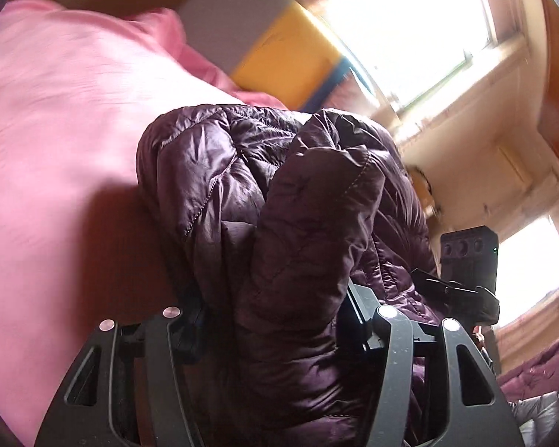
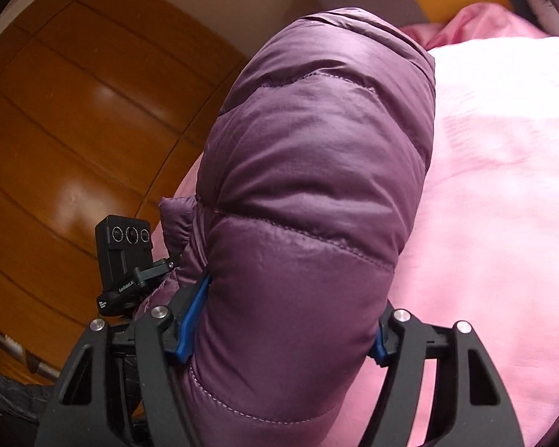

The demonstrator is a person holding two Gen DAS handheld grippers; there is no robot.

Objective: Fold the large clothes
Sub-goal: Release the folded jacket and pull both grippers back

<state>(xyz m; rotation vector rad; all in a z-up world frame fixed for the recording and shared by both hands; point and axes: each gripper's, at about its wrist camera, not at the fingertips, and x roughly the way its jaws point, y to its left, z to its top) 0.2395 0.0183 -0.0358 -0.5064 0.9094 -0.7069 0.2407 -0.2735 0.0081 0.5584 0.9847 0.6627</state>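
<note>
A dark purple quilted puffer jacket (image 1: 279, 193) is bunched up above a pink bedcover (image 1: 56, 149). In the left wrist view, my left gripper (image 1: 275, 320) is shut on a thick fold of it, and the padding fills the gap and hides the pads. In the right wrist view, my right gripper (image 2: 287, 329) is shut on another puffy fold of the jacket (image 2: 316, 149), with a blue pad (image 2: 192, 316) pressing on each side. Each view shows the other gripper close by, the right one (image 1: 466, 272) and the left one (image 2: 126, 260), both against the jacket.
The pink bedcover (image 2: 503, 205) spreads to the right under the jacket. A glossy wooden panelled surface (image 2: 74, 111) lies to the left. Bright windows (image 1: 410, 29) and a pale wall stand behind. A yellow and grey board (image 1: 272, 48) is at the bed's far end.
</note>
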